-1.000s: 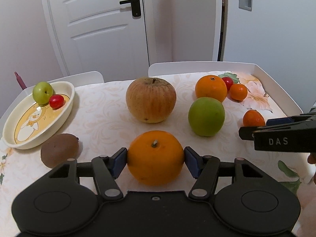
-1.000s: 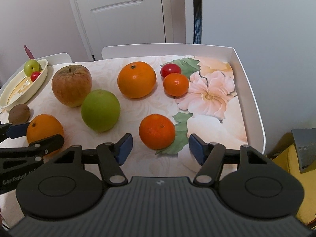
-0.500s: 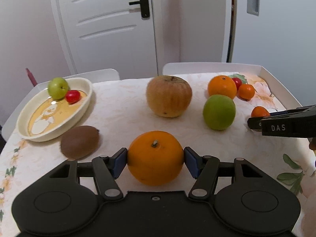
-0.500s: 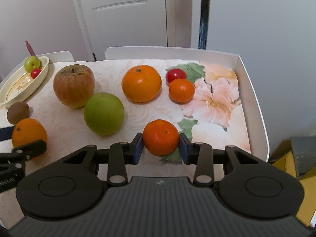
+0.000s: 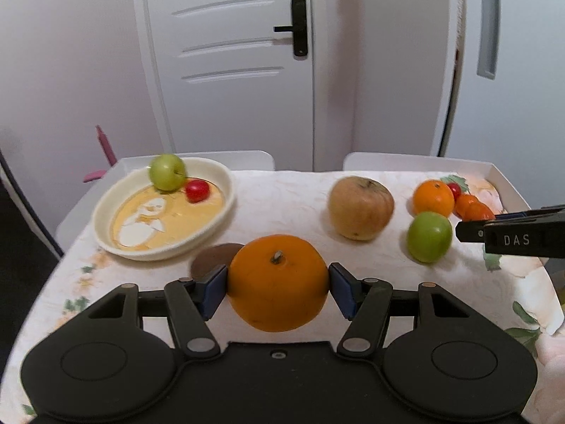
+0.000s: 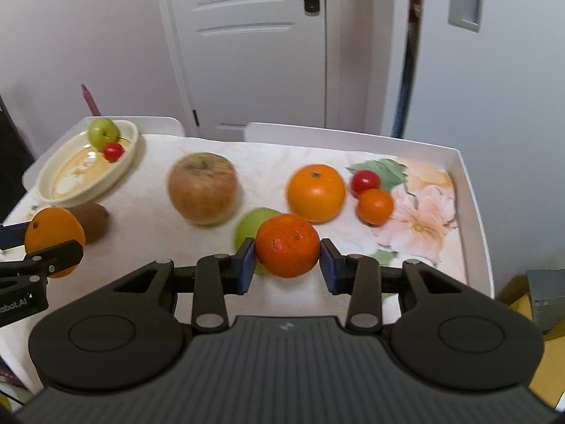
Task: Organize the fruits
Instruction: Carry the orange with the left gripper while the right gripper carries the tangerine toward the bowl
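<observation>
My left gripper (image 5: 278, 288) is shut on a large orange (image 5: 278, 282), lifted above the tablecloth. My right gripper (image 6: 286, 265) is shut on a small tangerine (image 6: 286, 245), also raised. In the cream oval dish (image 5: 106, 233) at the left lie a small green apple (image 5: 167, 172) and a red cherry tomato (image 5: 197, 190). A brown kiwi (image 5: 212, 259) lies beside the dish, half hidden behind the held orange. On the cloth stand a big russet apple (image 6: 202, 188), a green fruit (image 5: 429, 236), another orange (image 6: 315, 192), a small tangerine (image 6: 375, 206) and a red tomato (image 6: 365, 182).
The fruits sit on a flowered cloth inside a white raised-rim tray (image 6: 473, 190). A white door (image 5: 229, 53) and wall stand behind the table. My right gripper's side (image 5: 512, 238) shows at the right edge of the left wrist view.
The right gripper closed on the tangerine and lifted it off the cloth. The left gripper rose with its orange, so the dish now appears nearer and the kiwi sits behind the orange.
</observation>
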### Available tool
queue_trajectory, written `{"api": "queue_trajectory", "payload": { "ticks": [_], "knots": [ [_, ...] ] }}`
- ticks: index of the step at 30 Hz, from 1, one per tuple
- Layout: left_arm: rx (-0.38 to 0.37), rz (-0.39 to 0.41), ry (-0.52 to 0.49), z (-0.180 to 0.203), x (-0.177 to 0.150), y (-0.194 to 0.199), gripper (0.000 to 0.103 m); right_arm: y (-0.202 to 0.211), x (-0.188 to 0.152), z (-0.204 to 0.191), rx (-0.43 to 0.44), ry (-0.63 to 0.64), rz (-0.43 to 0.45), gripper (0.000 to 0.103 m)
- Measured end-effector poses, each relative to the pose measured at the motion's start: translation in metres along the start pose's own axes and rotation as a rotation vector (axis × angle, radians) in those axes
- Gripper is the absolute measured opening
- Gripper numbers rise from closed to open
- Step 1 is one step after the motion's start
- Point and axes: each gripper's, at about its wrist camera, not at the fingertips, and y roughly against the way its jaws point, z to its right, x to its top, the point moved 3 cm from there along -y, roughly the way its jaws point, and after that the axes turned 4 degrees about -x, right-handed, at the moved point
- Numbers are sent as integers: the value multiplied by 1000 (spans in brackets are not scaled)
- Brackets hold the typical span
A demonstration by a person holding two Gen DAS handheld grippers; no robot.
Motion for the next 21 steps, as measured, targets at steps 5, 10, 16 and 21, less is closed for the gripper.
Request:
{"api": "queue_trajectory", "payload": {
  "ticks": [5, 10, 16, 21],
  "knots": [
    [25, 10, 32, -24, 13, 19, 66, 13, 14, -29, 41, 16, 1, 53],
    [41, 19, 51, -55, 30, 30, 66, 17, 31, -60, 82, 31, 3, 53],
    [51, 24, 58, -94, 52, 31, 66, 13, 51, -107, 126, 49, 0, 53],
    [47, 23, 46, -127, 68, 23, 66, 4, 68, -142, 141, 57, 2, 53]
  ]
}}
